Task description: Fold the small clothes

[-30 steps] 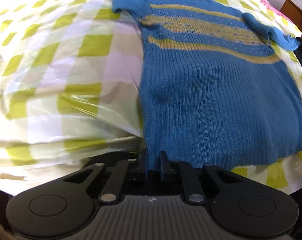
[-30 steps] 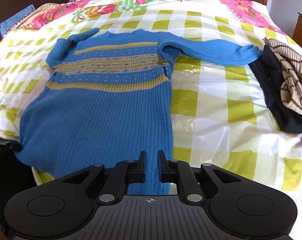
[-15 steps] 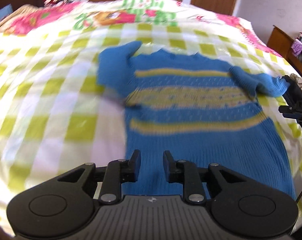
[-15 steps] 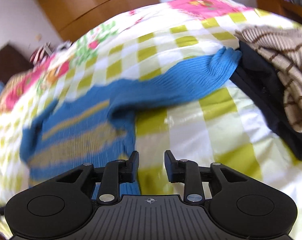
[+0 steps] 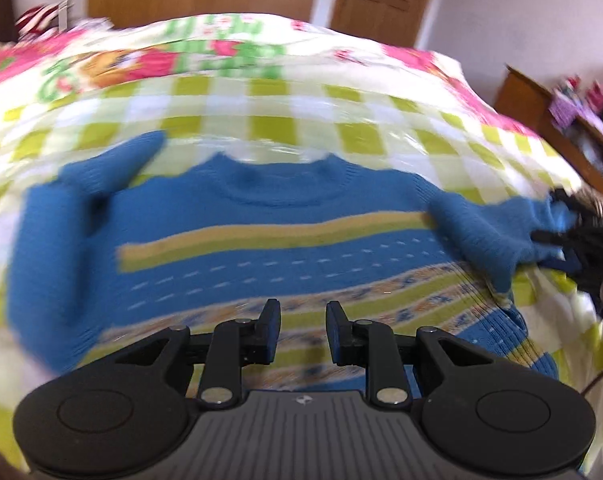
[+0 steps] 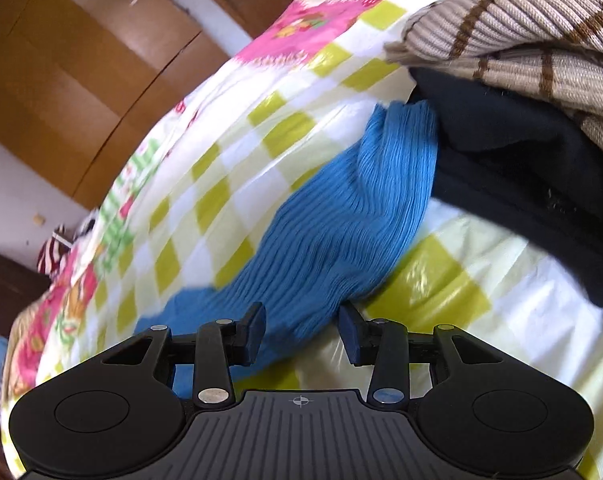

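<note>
A blue knit sweater (image 5: 285, 216) with yellow stripes lies spread flat on the bed, collar away from me. My left gripper (image 5: 303, 332) is open and empty, hovering over the sweater's patterned chest band. The sweater's left sleeve (image 5: 61, 232) is bent upward. Its right sleeve (image 6: 341, 220) stretches toward a pile of clothes. My right gripper (image 6: 301, 330) is open, low over that sleeve, with its jaws on either side of the sleeve near its middle. The right gripper also shows at the right edge of the left wrist view (image 5: 577, 240).
The bed has a yellow-green checked plastic cover (image 5: 269, 120). A pile of a black garment (image 6: 521, 168) and a beige striped knit (image 6: 521, 28) lies against the sleeve cuff. Wooden wardrobes (image 6: 61, 72) stand behind; a wooden cabinet (image 5: 549, 112) is beside the bed.
My left gripper let go of the sweater's hem, opened and moved up over the chest. My right gripper opened wider and moved right and down over the right sleeve.
</note>
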Demonstrator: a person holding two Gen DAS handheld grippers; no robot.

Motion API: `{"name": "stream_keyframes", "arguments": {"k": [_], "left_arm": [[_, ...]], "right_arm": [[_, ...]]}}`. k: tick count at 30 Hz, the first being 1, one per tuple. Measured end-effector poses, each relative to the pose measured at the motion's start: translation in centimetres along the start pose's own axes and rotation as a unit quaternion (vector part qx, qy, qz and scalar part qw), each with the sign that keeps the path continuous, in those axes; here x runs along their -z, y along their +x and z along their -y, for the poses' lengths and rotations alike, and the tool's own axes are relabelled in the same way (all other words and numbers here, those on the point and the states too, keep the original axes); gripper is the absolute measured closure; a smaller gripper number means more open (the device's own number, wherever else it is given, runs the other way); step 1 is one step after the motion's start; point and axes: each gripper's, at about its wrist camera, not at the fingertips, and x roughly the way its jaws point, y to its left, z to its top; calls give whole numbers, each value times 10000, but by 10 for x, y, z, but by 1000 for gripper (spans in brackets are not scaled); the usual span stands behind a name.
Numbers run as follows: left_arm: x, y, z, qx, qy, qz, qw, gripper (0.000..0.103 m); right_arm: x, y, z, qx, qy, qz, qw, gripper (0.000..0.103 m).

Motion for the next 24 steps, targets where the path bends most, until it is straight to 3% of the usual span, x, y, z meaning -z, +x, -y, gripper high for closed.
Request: {"name": "stream_keyframes", "arguments": {"k": [4, 15, 24], "left_arm": [[-4, 14, 20, 249, 93, -42, 9996, 64], [-5, 35, 41, -31, 264, -229, 9994, 63], [-6, 41, 49, -105, 443, -147, 9989, 58]], "right_arm": [[-2, 2, -3, 236, -127, 211, 9994, 64], [-14, 17, -9, 541, -158, 683, 9961, 64], [-24, 27, -11, 633, -244, 965, 9930, 64]]}}
